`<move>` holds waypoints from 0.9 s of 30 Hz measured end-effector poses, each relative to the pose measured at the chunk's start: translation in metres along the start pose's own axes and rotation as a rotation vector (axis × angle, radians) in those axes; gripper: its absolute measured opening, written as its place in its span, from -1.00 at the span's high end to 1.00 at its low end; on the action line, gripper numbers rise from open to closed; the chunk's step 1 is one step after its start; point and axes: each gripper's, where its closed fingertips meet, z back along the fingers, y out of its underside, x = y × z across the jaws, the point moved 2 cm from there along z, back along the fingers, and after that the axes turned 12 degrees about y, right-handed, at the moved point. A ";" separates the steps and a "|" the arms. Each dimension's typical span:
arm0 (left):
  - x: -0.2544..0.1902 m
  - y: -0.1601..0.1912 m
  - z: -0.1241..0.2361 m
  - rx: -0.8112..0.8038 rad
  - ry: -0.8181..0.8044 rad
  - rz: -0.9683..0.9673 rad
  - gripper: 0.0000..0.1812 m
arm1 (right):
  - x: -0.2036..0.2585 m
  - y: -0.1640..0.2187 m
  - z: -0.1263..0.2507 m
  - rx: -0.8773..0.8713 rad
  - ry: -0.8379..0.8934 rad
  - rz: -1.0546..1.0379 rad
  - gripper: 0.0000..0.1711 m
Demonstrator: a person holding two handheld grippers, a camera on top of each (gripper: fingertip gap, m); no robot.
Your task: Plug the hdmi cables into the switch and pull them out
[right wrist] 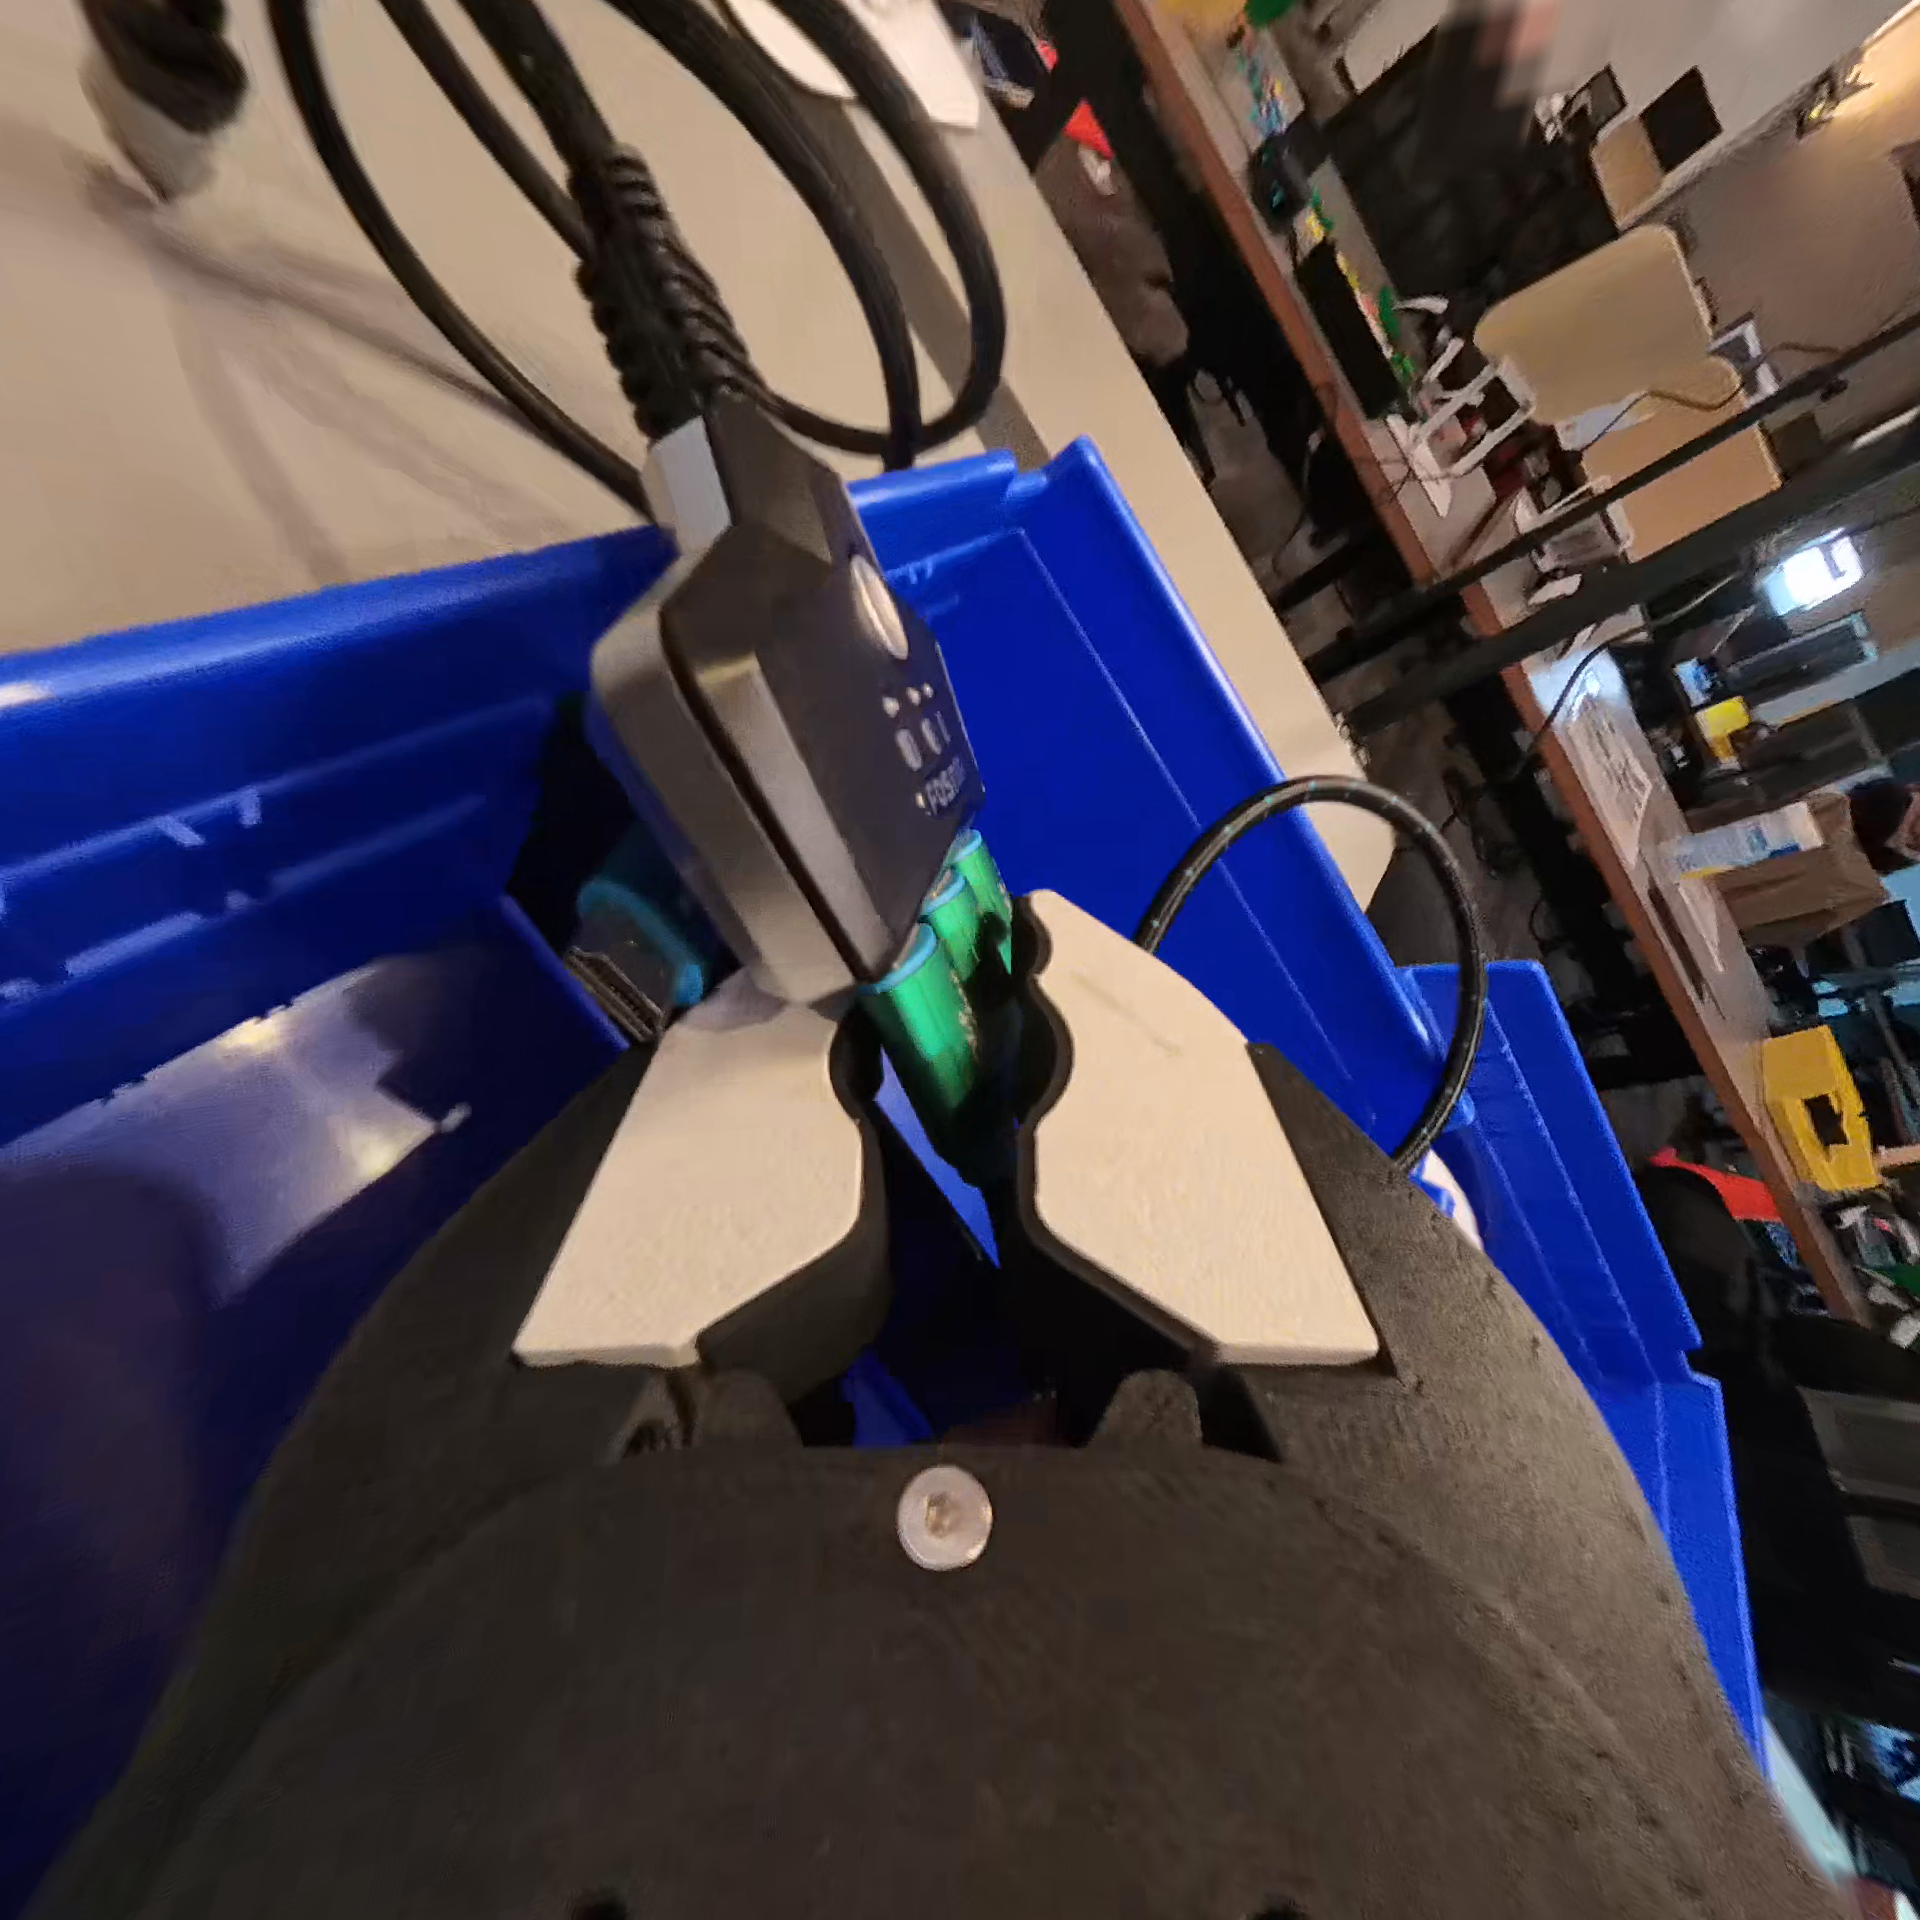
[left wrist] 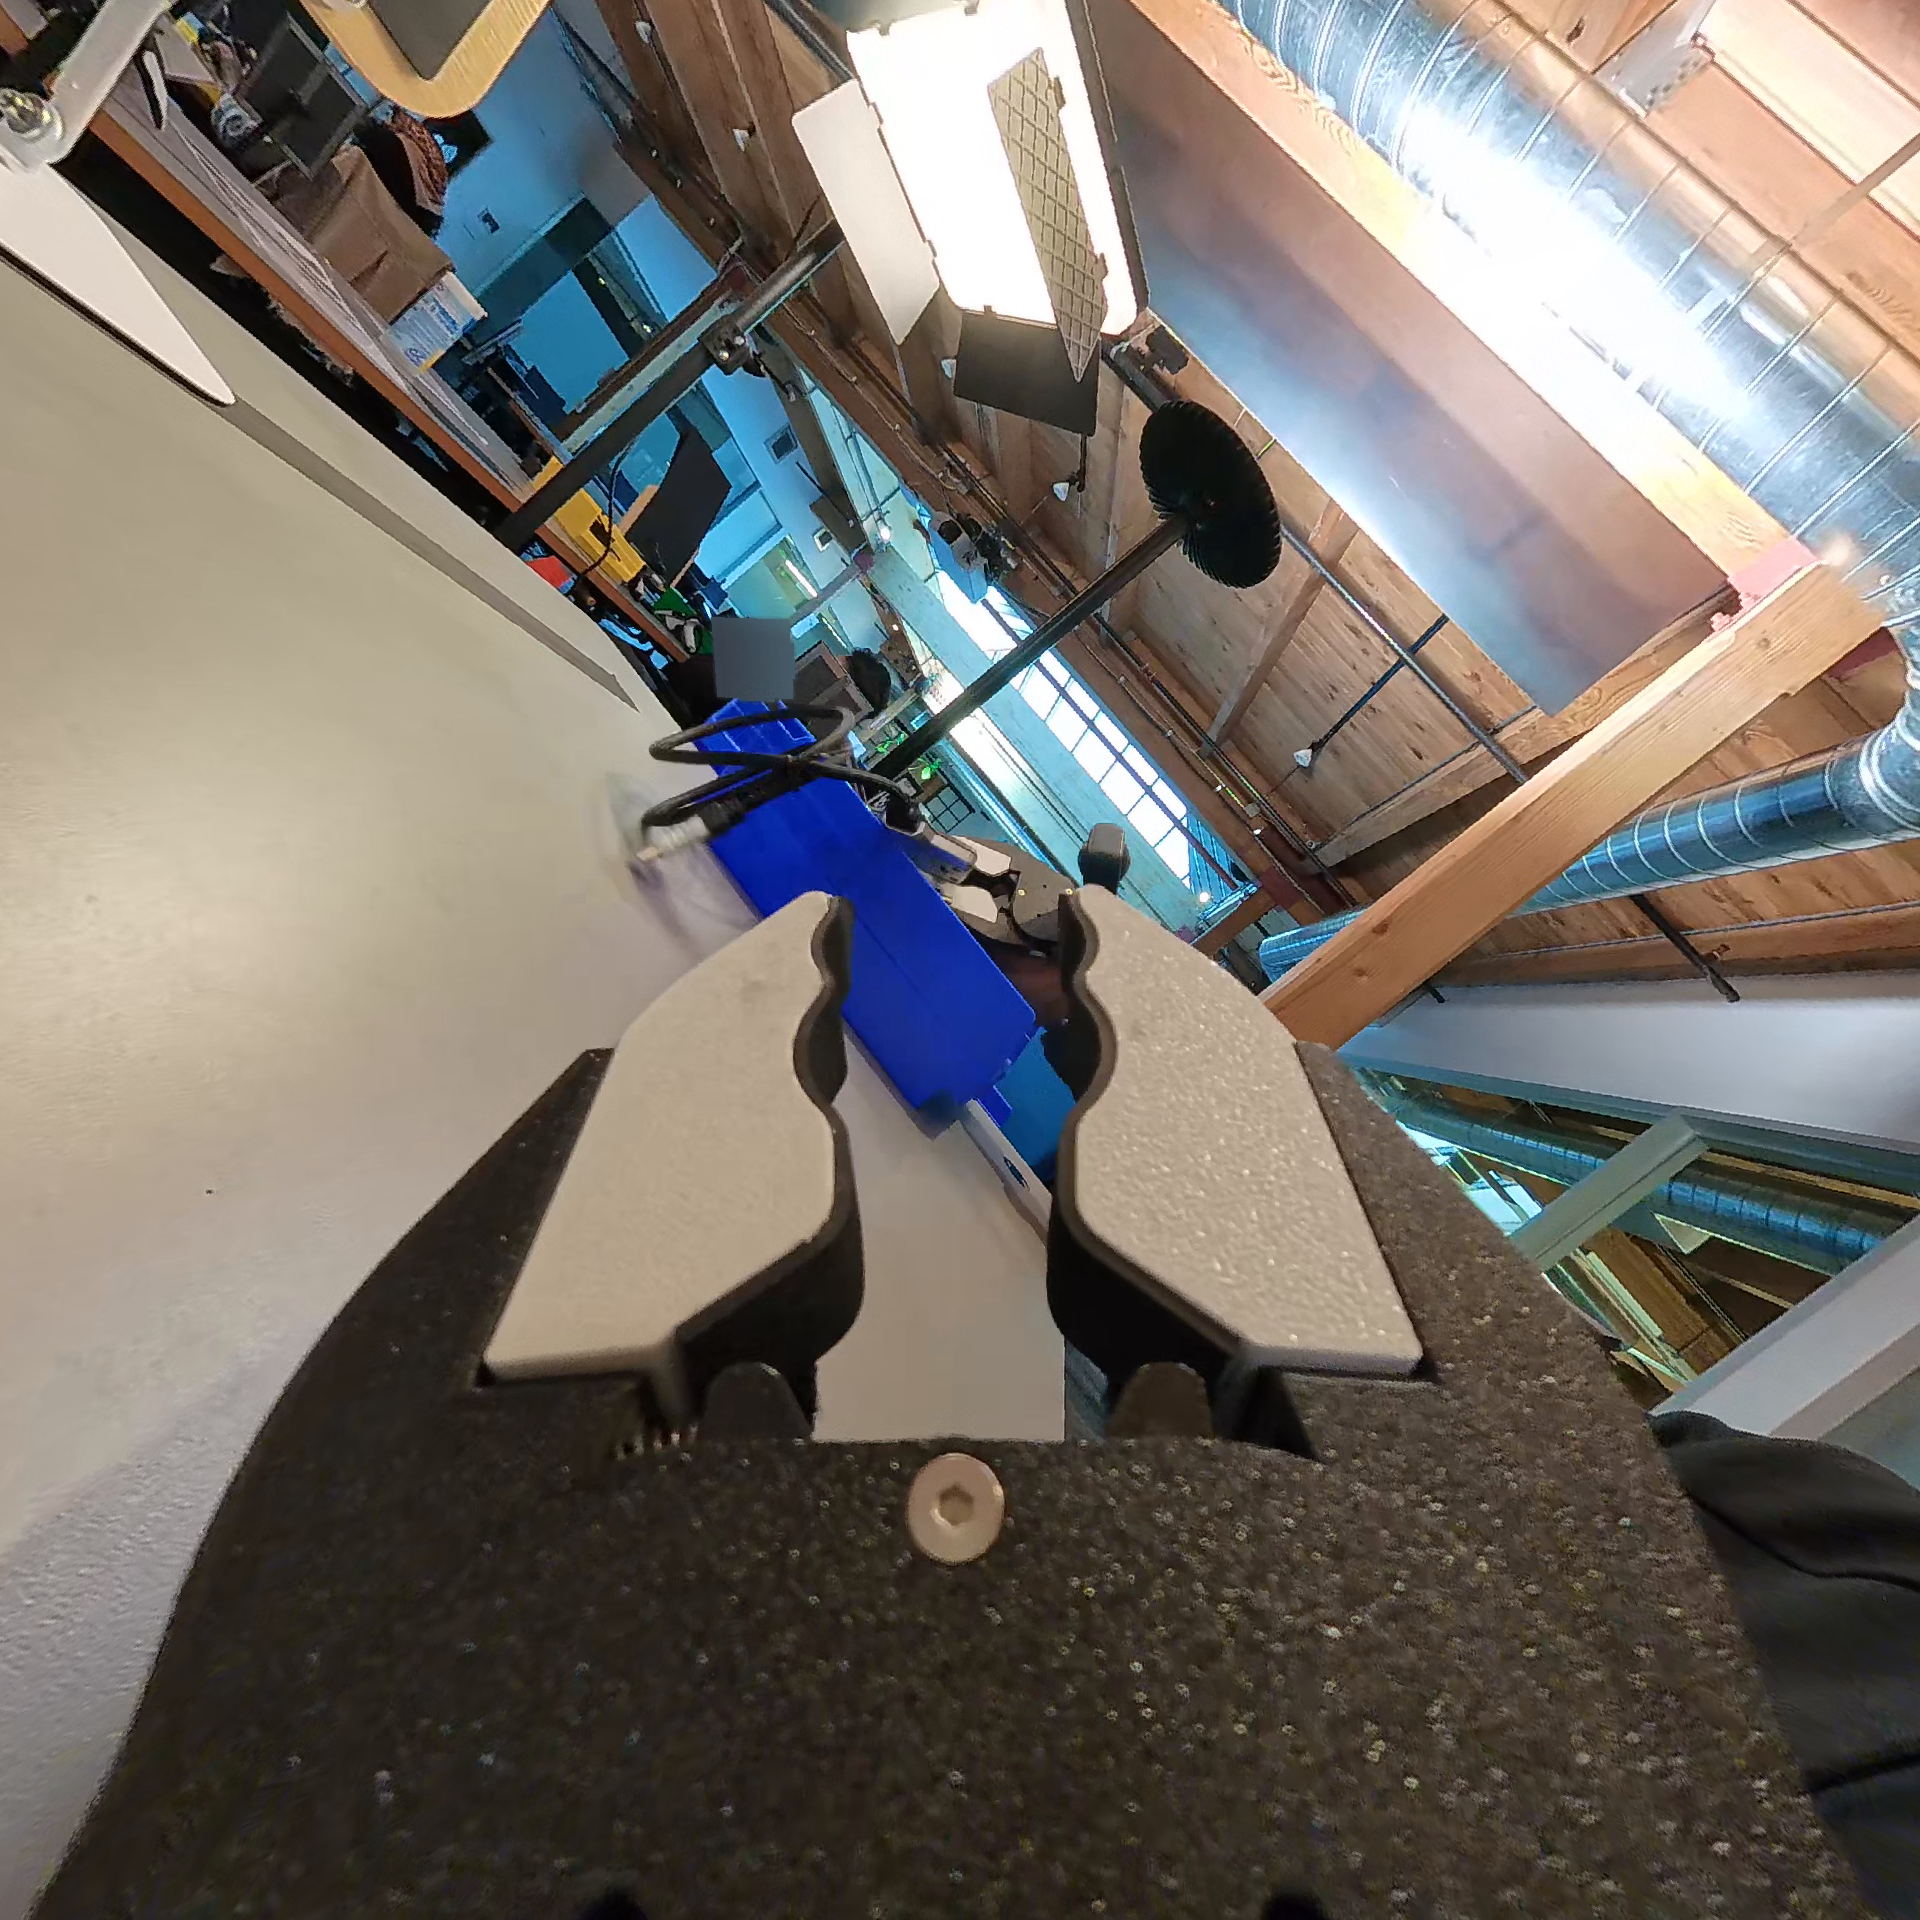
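1. Left gripper (left wrist: 951, 1023): tilted view; jaws held apart w/ a clear gap, nothing gripped. White table (left wrist: 260, 935) seen below and between the fingers.
2. Right gripper (right wrist: 940, 1023): jaws narrowed around a green plug (right wrist: 935, 997); fingertips appear pressed on its sides, though blur makes contact hard to confirm.
3. Switch (right wrist: 790, 748): small black-and-grey box, tilted, held up over the blue bin; the green plug is seated in its near end. A second plug w/ teal collar (right wrist: 634, 935) is seen at its lower left side; whether it is fully seated cannot be told.
4. Thick black cable (right wrist: 655, 281): runs from the switch's far end up toward the table, looped.
5. Thin black cable (right wrist: 1455, 935): arcs over the bin wall, right of the right gripper.
6. Blue bin (right wrist: 1122, 665): sits on the table near its edge; also seen ahead in left wrist view (left wrist: 883, 935).
7. Coiled cable w/ silver-tipped end (left wrist: 727, 800): lies on table, touching the bin's far end.
8. Light panel (left wrist: 987, 177) and black stand (left wrist: 1049, 634): beyond the table, lit.
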 end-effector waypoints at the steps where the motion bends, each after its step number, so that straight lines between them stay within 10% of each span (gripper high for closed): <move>1: 0.000 0.000 0.000 0.001 0.000 -0.001 0.57 | 0.000 0.001 0.001 0.025 -0.018 -0.009 0.71; 9: -0.001 -0.001 0.002 -0.008 0.006 0.000 0.57 | -0.015 0.018 0.042 0.341 -0.082 0.038 0.17; 16: -0.001 0.001 0.001 0.006 -0.004 -0.007 0.57 | -0.016 -0.062 0.085 0.205 0.047 0.118 0.26; 21: -0.002 0.002 0.000 0.015 -0.012 -0.030 0.57 | 0.075 -0.154 0.051 0.080 -0.143 0.451 0.19; 27: -0.004 0.002 0.001 0.009 -0.015 -0.050 0.57 | 0.124 -0.139 -0.021 0.331 -0.263 0.886 0.23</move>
